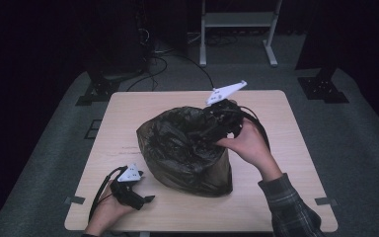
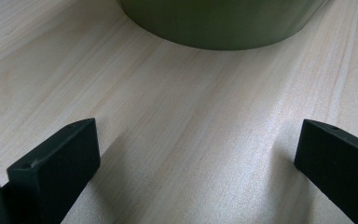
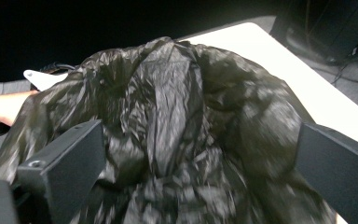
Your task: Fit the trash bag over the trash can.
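Note:
A crumpled black plastic bag (image 1: 185,148) lines an olive-green round bin (image 2: 223,23) that stands in the middle of the wooden table (image 1: 276,113). My right gripper (image 1: 212,123) hovers at the bag's upper right rim, angled down into it. Seen along its own jaws, the right gripper (image 3: 203,135) is open, with the bag (image 3: 177,107) bunched between and beyond the jaws. My left gripper (image 1: 145,197) rests low on the table at the front left, beside the bin. The left gripper (image 2: 198,135) is open, with bare wood between its jaws.
The table's front edge (image 1: 202,228) lies close behind the left hand. Past the far edge, on the grey floor, are cables (image 1: 177,61), a white stand's legs (image 1: 237,29) and dark stand bases (image 1: 321,86). The left gripper's grey plate (image 3: 42,79) shows beyond the bag.

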Demonstrator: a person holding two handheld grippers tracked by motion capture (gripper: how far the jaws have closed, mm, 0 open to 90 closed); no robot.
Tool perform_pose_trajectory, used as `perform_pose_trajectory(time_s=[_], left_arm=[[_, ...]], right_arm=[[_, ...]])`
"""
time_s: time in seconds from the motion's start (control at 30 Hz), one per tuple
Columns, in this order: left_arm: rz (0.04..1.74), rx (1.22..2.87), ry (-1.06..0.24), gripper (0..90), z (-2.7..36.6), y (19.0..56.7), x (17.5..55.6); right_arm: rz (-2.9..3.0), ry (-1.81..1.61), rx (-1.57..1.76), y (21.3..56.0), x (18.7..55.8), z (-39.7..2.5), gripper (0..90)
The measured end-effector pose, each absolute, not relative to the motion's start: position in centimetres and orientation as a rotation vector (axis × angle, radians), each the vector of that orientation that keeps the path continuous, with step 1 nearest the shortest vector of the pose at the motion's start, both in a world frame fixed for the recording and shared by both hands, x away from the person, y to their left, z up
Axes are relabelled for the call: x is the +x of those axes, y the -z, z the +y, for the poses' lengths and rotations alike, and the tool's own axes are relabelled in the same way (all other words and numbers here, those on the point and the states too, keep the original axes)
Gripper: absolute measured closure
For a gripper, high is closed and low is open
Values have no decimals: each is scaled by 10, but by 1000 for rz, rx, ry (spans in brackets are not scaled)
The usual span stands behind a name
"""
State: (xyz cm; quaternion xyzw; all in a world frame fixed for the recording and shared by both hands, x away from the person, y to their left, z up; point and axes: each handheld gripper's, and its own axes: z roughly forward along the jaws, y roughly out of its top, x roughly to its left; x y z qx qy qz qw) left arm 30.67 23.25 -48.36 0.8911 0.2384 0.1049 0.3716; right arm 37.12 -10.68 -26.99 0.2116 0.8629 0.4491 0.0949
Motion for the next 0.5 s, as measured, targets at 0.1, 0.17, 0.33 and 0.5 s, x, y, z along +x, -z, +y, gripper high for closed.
perform_pose_trajectory(time_s=[0.1,0.17,0.33,0.5], left_arm=[[611,2284,-269,0,232,484,307],[611,2284,-269,0,232,484,307],[611,2284,-269,0,232,484,307],[611,2286,-268,0,233,484,307]], right_arm=[[2516,-1355,642,273,361,-126,15],[2491,-1364,652,276,354,-138,15],[2421,-1410,663,292,333,-170,15],[2429,-1402,706,322,316,-193,15]])
